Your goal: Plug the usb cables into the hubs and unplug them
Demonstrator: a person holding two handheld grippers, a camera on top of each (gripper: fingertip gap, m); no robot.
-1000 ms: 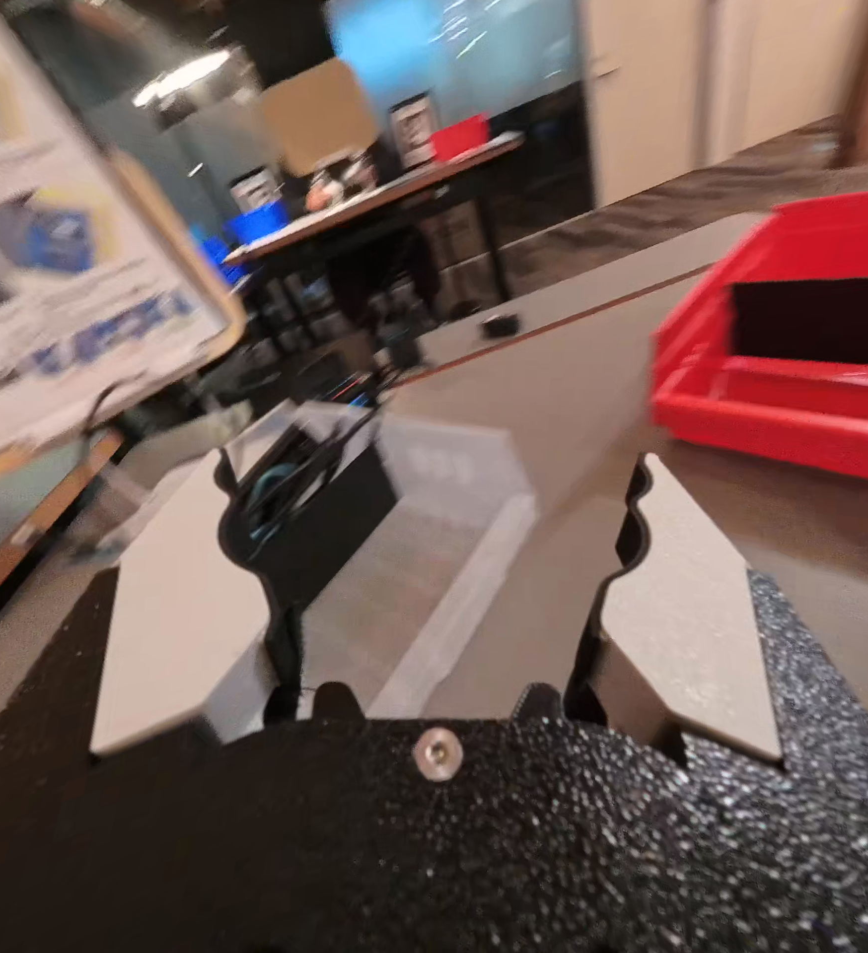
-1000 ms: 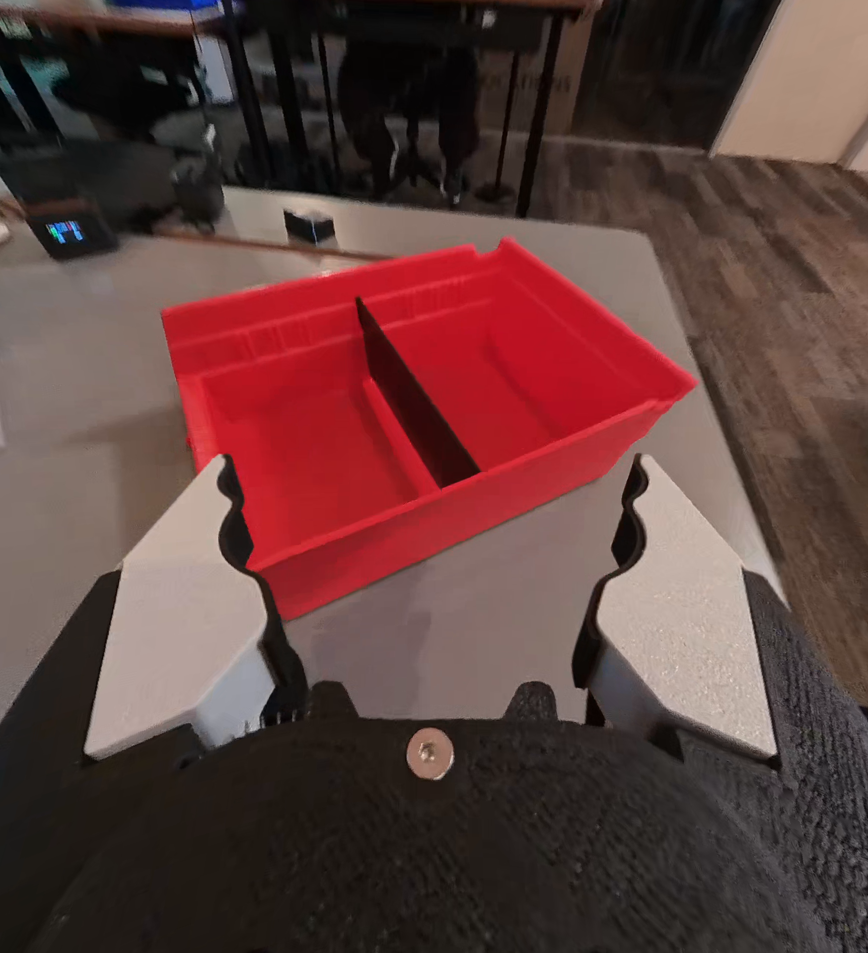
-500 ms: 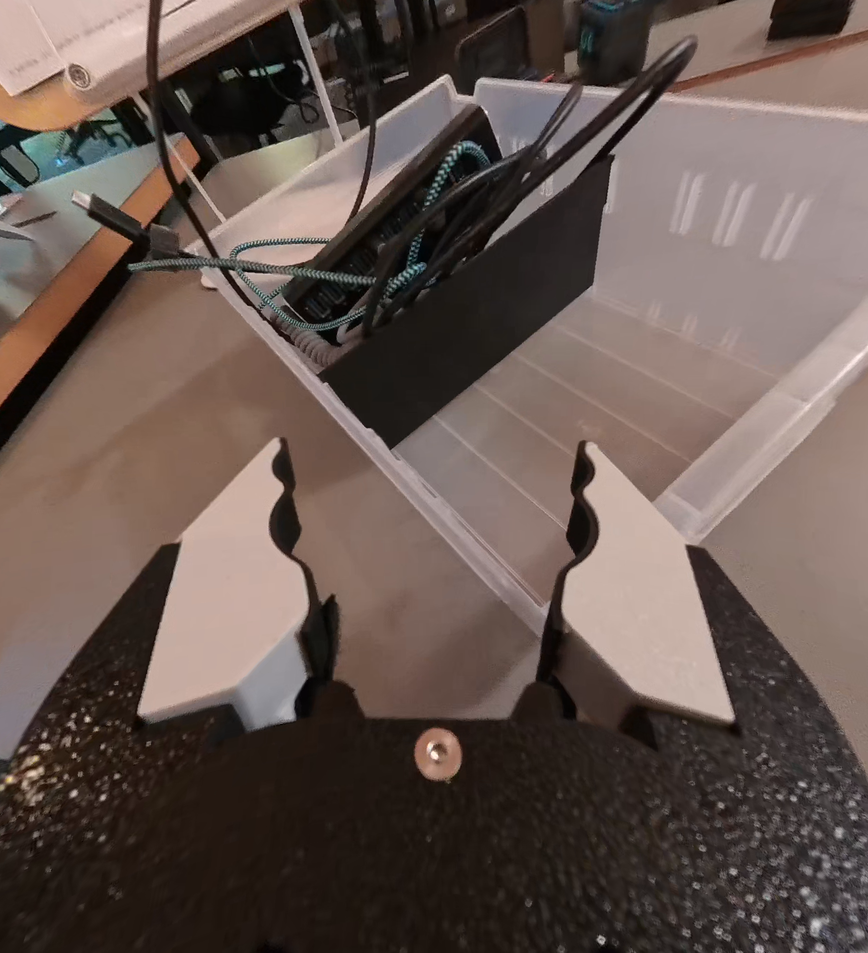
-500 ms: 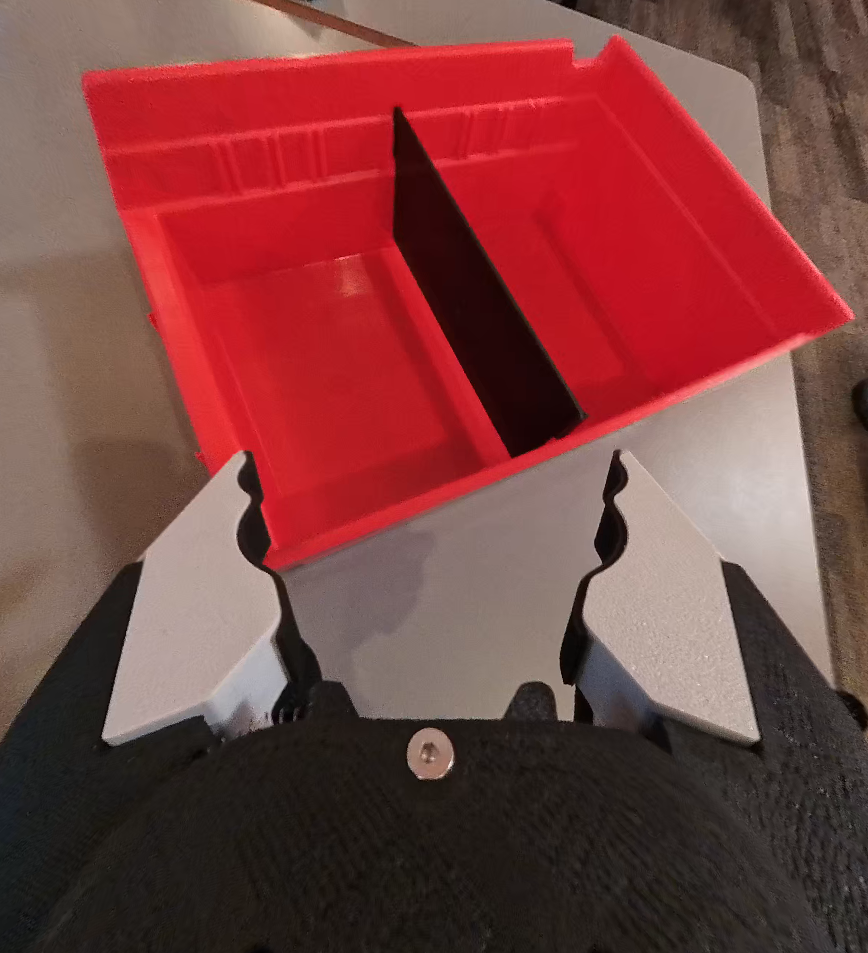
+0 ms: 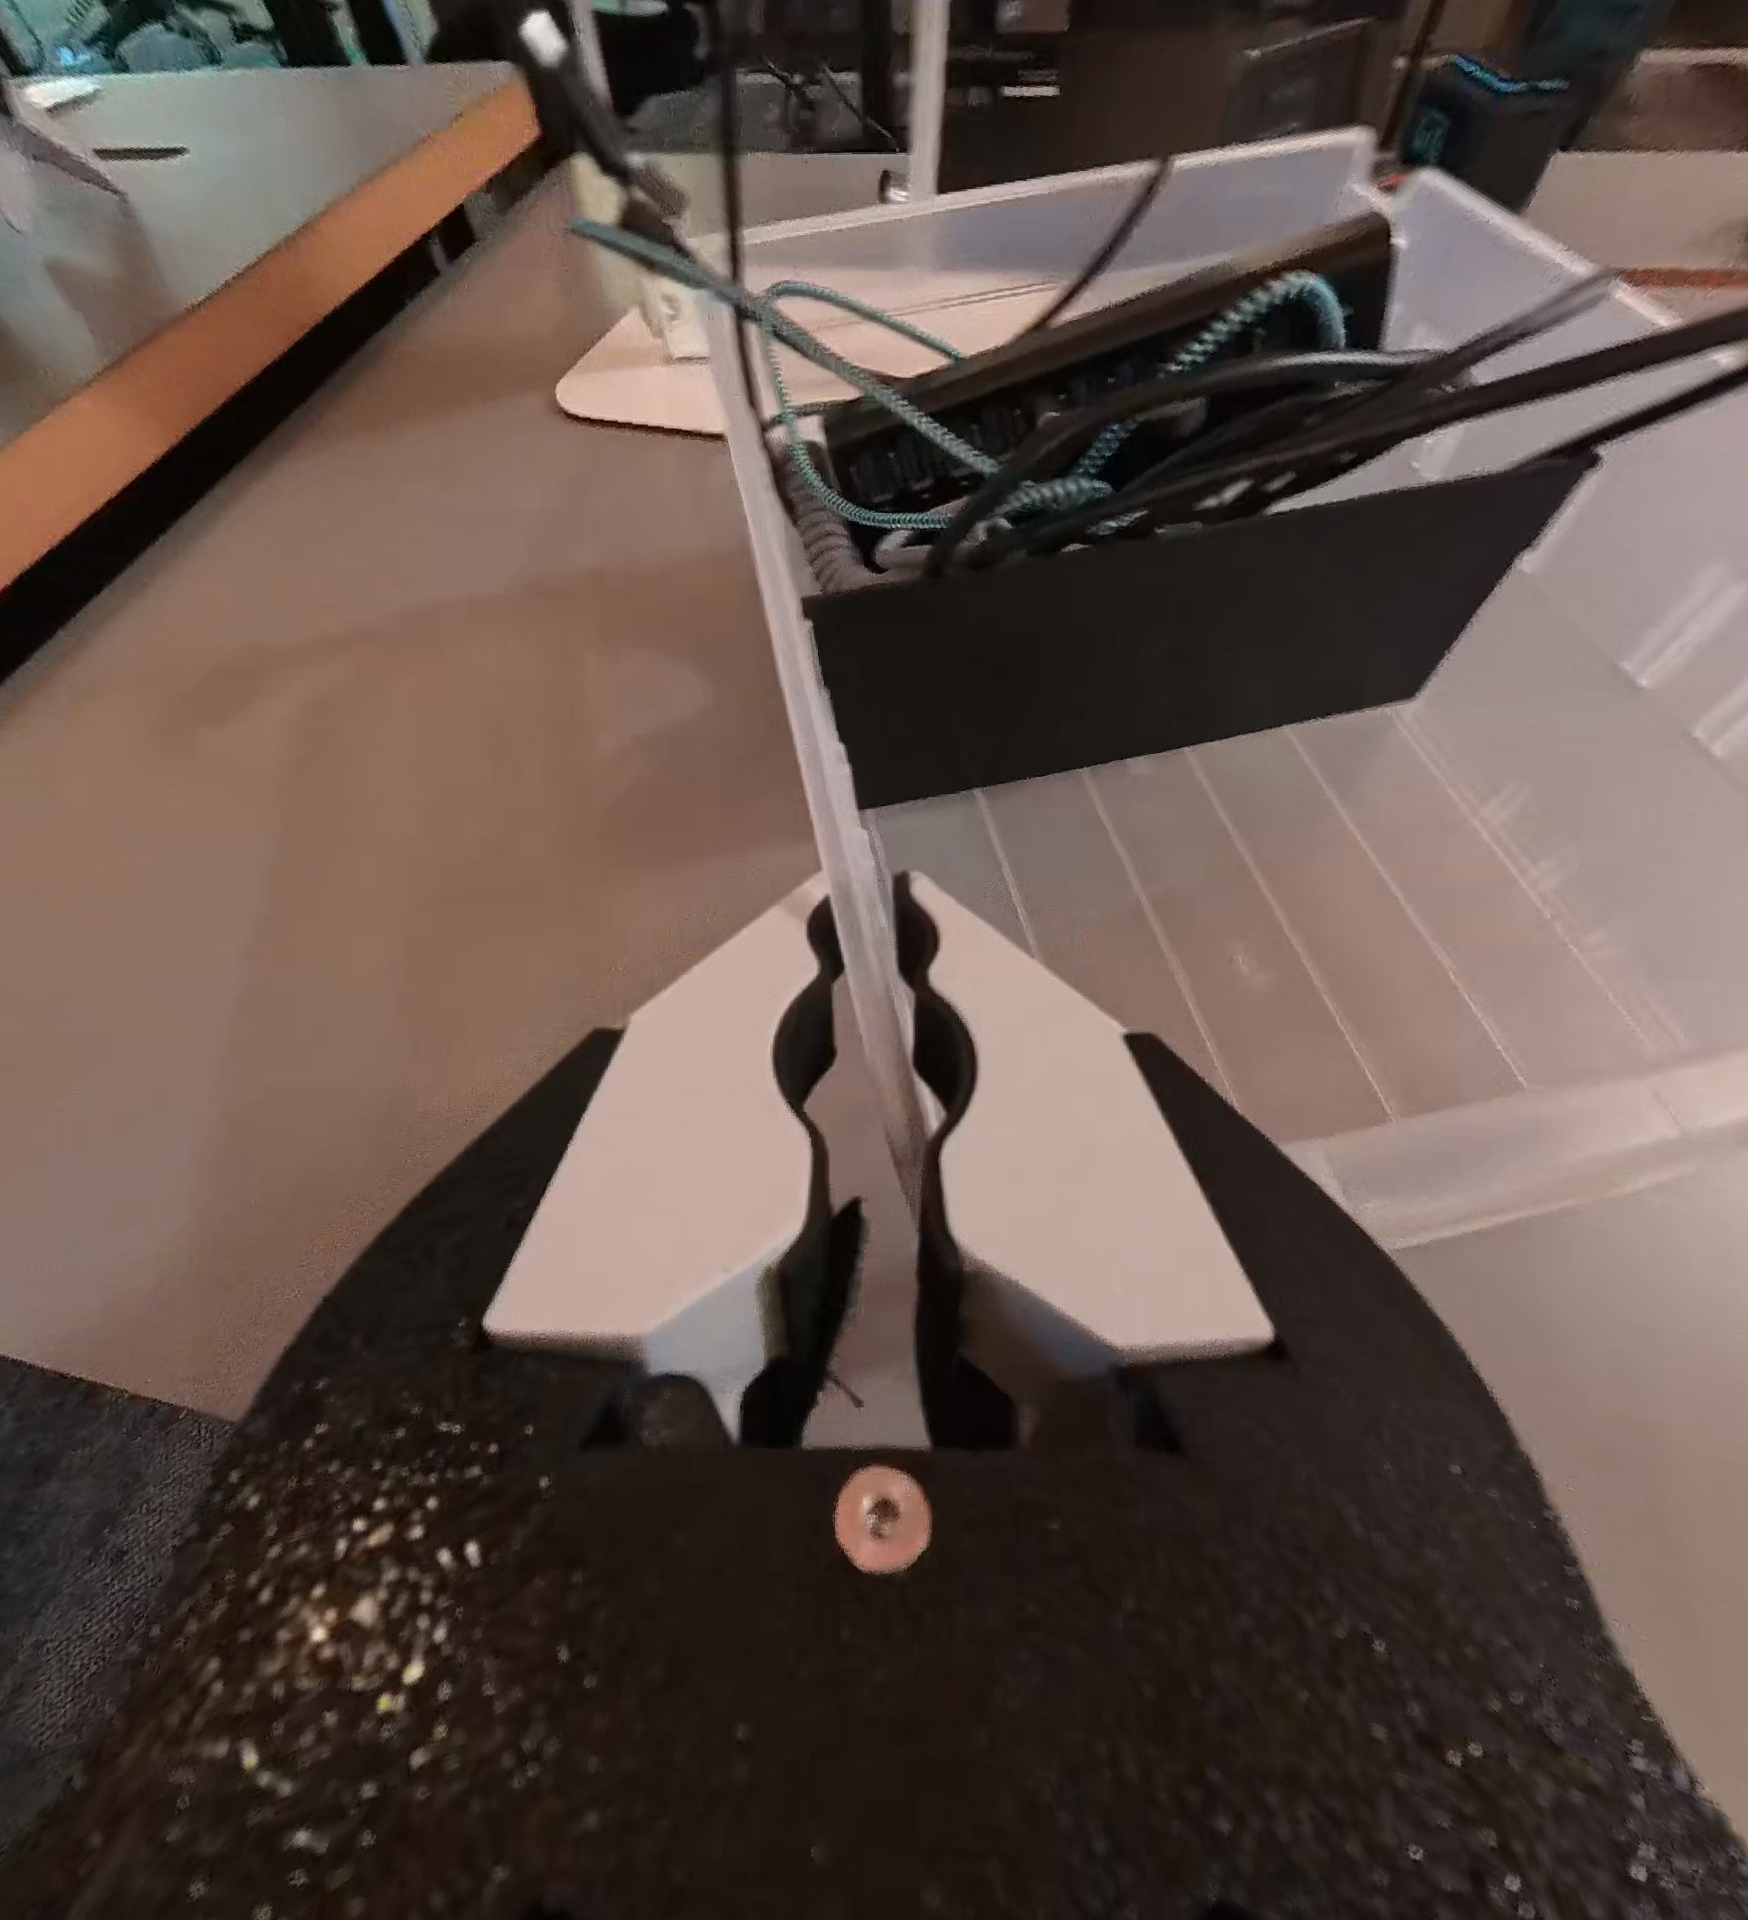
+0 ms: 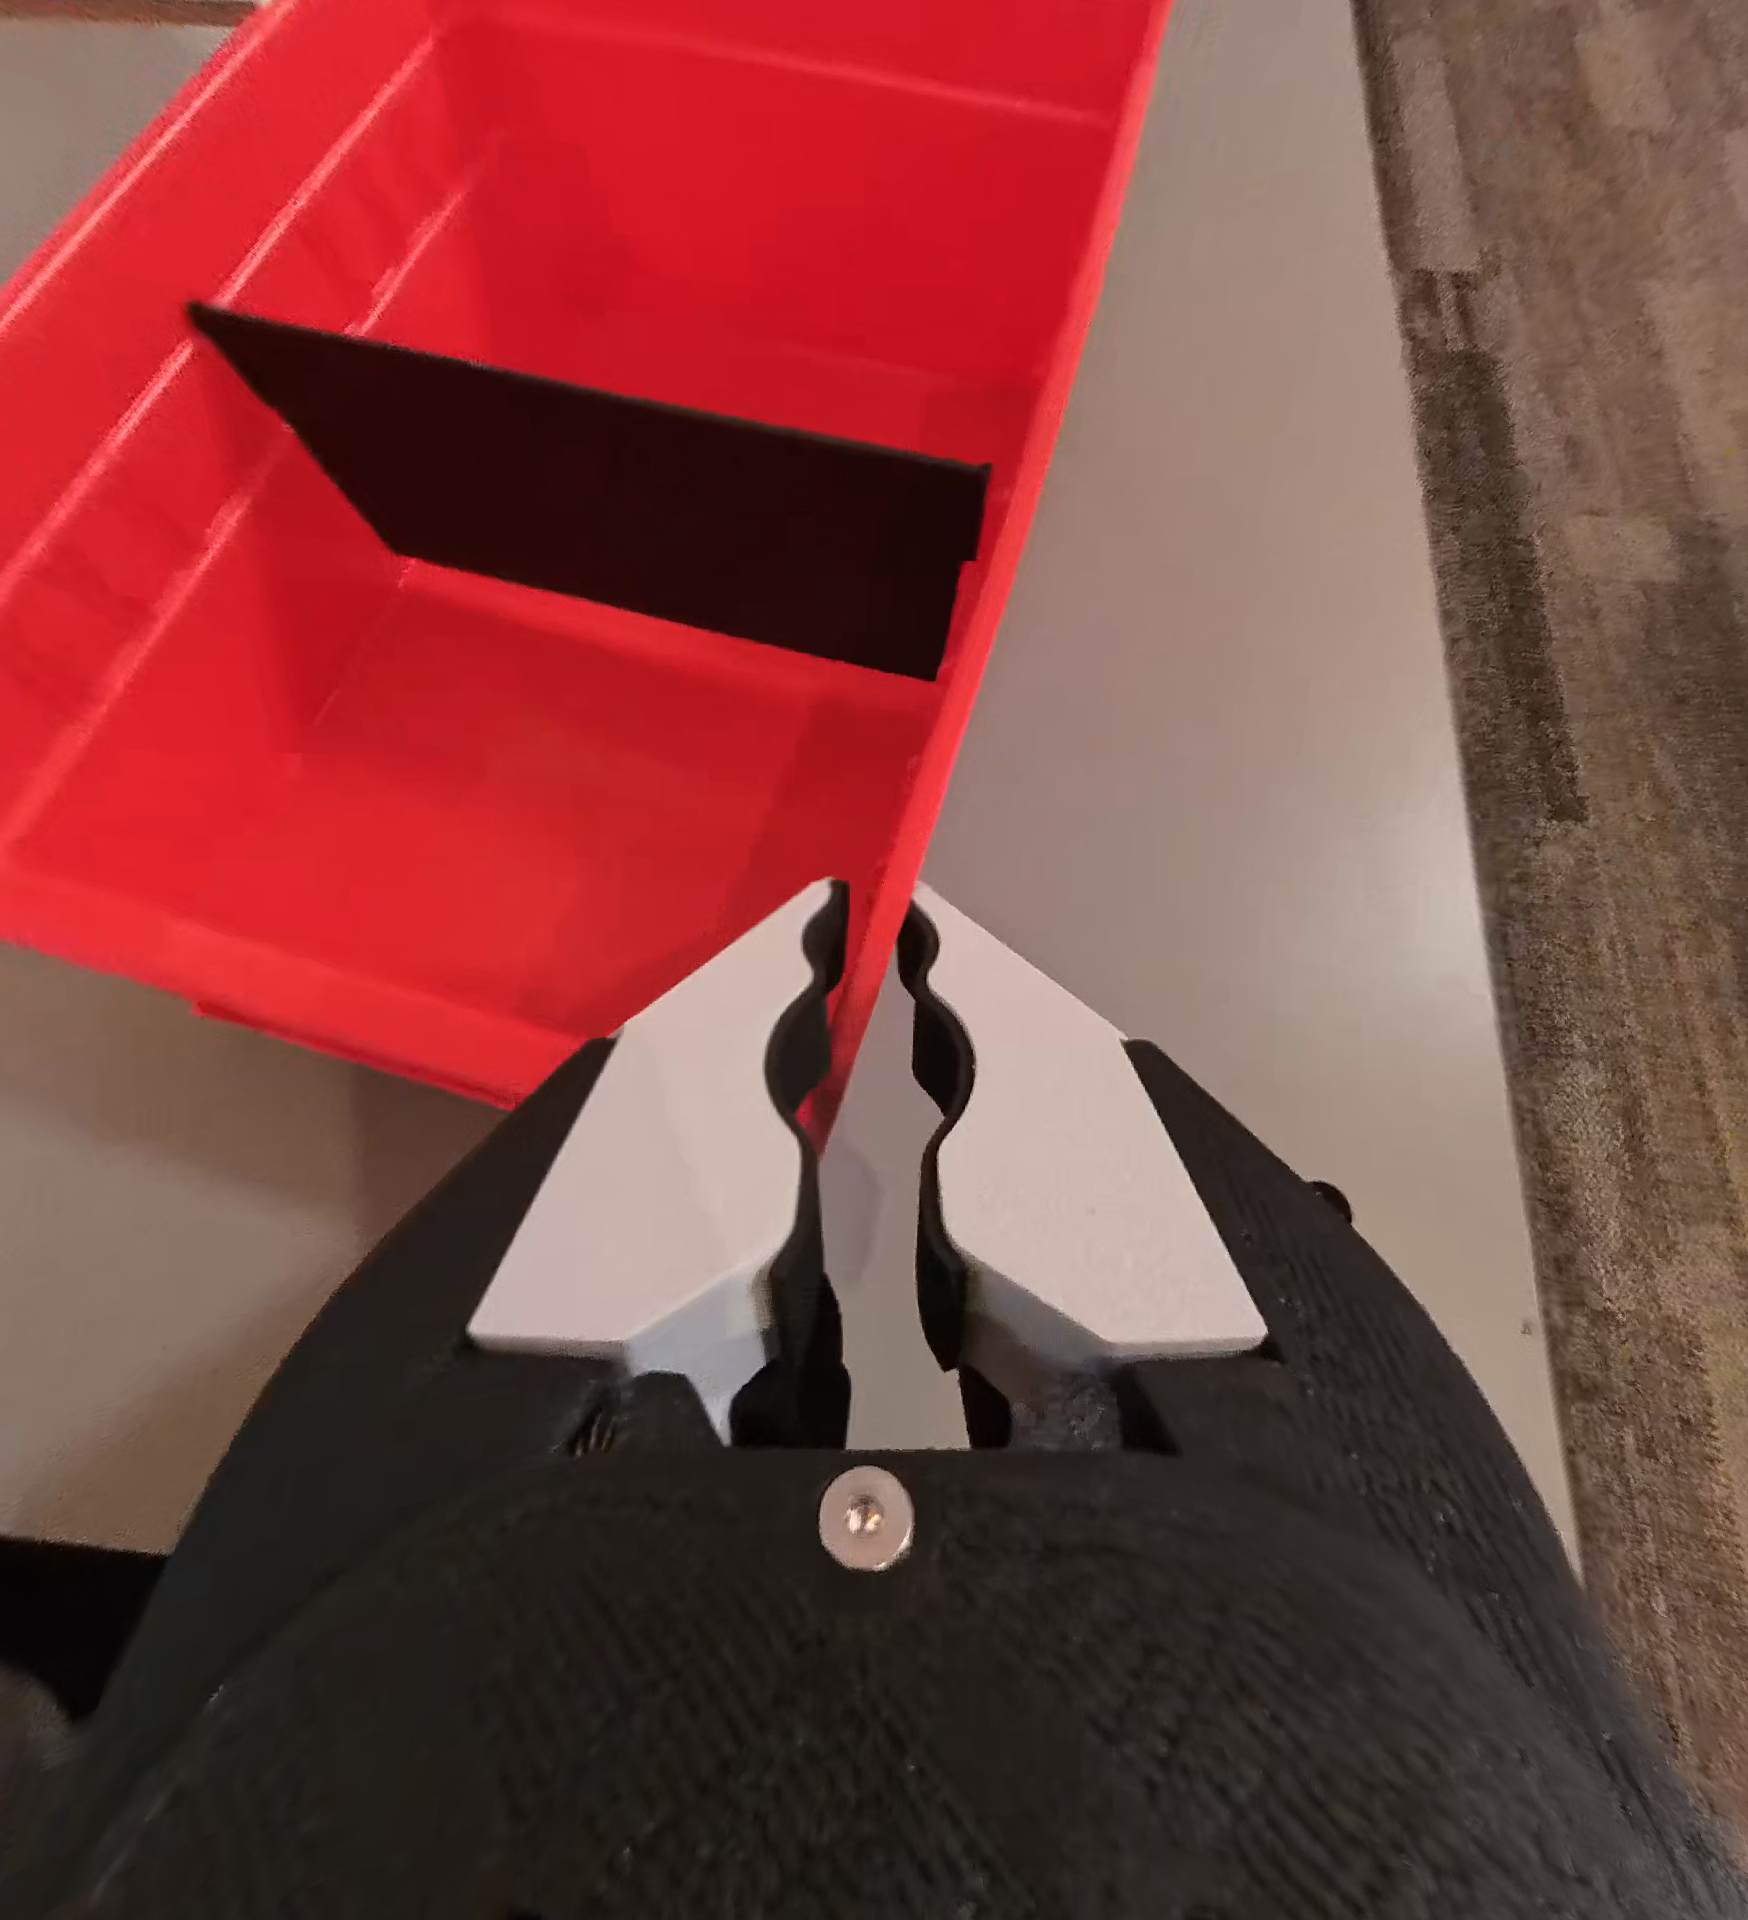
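My left gripper (image 5: 870,914) is shut on the near side wall of a clear plastic bin (image 5: 1421,935). The wall (image 5: 808,665) runs between the two fingers. A black divider (image 5: 1140,665) splits the bin. Behind it lie a black USB hub (image 5: 1109,405) and a tangle of black and teal braided cables (image 5: 1254,343). The near compartment is bare. My right gripper (image 6: 875,904) is shut on the right side wall (image 6: 995,623) of a red bin (image 6: 413,790) with a black divider (image 6: 662,540). Both red compartments hold nothing.
Both bins stand on a grey table (image 5: 330,779). A wood-edged table (image 5: 174,343) stands to the left, with a white stand base (image 5: 641,374) near the clear bin. The table's right edge and dark wood floor (image 6: 1628,623) lie right of the red bin. About 70 cm separates my left fingertips from my right.
Both grippers moved forward and closed: the left onto the clear bin's side wall, the right onto the red bin's side wall. Both were open and short of the bins before.
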